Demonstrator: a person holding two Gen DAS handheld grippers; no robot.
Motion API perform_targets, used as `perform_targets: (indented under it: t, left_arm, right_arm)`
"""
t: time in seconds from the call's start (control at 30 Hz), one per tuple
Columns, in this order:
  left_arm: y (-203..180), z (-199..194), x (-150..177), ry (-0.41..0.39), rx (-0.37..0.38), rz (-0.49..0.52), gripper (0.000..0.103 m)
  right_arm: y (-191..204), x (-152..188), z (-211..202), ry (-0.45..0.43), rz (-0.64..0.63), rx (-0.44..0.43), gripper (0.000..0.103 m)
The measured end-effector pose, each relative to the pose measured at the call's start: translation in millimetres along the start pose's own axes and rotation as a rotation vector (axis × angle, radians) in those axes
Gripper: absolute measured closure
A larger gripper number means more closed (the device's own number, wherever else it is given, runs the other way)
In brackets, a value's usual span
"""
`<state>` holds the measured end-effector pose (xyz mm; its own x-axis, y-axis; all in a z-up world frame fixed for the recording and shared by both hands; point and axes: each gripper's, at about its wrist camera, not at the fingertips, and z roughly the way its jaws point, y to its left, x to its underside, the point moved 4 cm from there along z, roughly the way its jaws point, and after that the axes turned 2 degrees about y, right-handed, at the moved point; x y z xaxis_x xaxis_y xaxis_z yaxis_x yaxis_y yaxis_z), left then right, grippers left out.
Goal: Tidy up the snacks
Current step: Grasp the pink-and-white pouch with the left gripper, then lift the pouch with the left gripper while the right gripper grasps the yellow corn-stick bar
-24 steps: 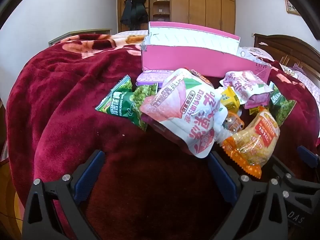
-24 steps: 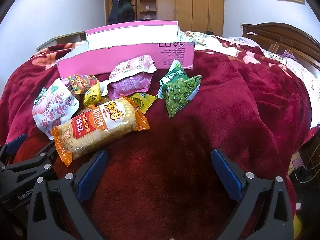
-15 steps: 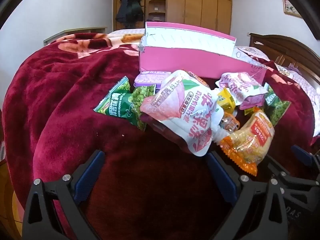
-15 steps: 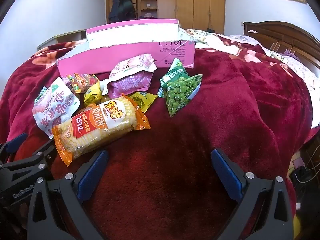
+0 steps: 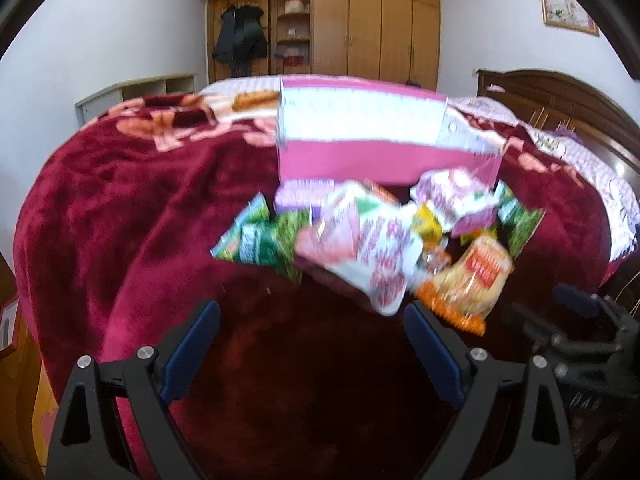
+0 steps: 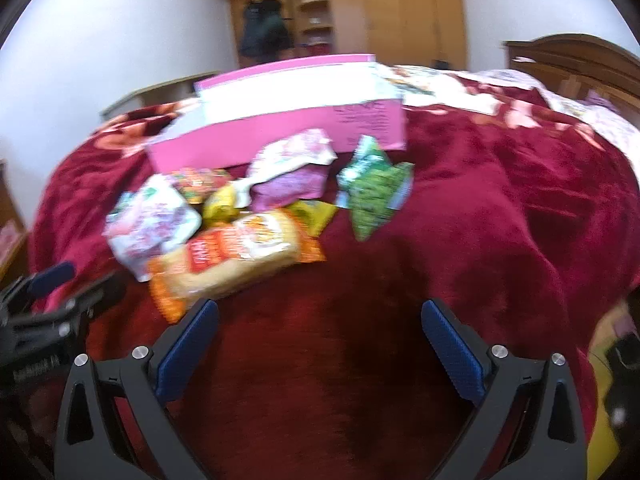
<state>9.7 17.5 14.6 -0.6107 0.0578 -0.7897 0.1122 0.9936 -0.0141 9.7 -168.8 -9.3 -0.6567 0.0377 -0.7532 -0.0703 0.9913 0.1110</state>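
Observation:
Several snack packets lie in a heap on a dark red blanket, in front of an open pink box. I see a pink-and-white pouch, a green pea bag, an orange-and-yellow rice snack bag and a purple-and-white bag. My left gripper is open and empty, just short of the heap. My right gripper is open and empty, near the rice snack bag. A second green pea bag lies right of the heap. Both views are blurred.
The pink box stands behind the heap. Wooden wardrobes line the back wall, with a dark coat hanging there. A wooden headboard is at the right. The blanket falls away at the bed's edges.
Both grippers have pulled back and risen a little, so the heap looks smaller and farther. The snacks and the box have not moved. Both grippers stay open.

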Motion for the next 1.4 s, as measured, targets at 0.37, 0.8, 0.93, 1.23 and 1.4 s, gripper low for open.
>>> perform_targets:
  t: [0.37, 0.8, 0.93, 1.23, 1.4]
  left_arm:
    - [-12.7, 16.1, -28.8, 0.001, 0.054, 0.026, 0.007]
    - [-21.8, 53.5, -30.9, 0.062, 0.028, 0.018, 0.007]
    - [-22.0, 58.5, -30.1, 0.063, 0.025, 0.004, 0.007]
    - [-24.2, 63.4, -32.9, 0.06, 0.003, -0.001, 0.007]
    - [-24.0, 63.9, -34.7, 0.056, 0.014, -0.001, 0.015]
  right_arm:
    - [6.7, -5.4, -18.6, -0.047, -0.066, -0.003, 0.002]
    - [-16.9, -1.0, -2.0, 0.015, 0.007, 0.01, 0.002]
    - [-18.1, 0.0, -0.8, 0.007, 0.008, 0.01, 0.002]
    - [-14.6, 1.4, 1.9, 0.013, 0.006, 0.022, 0.002]
    - [-12.7, 1.2, 2.1, 0.015, 0.004, 0.031, 0.002]
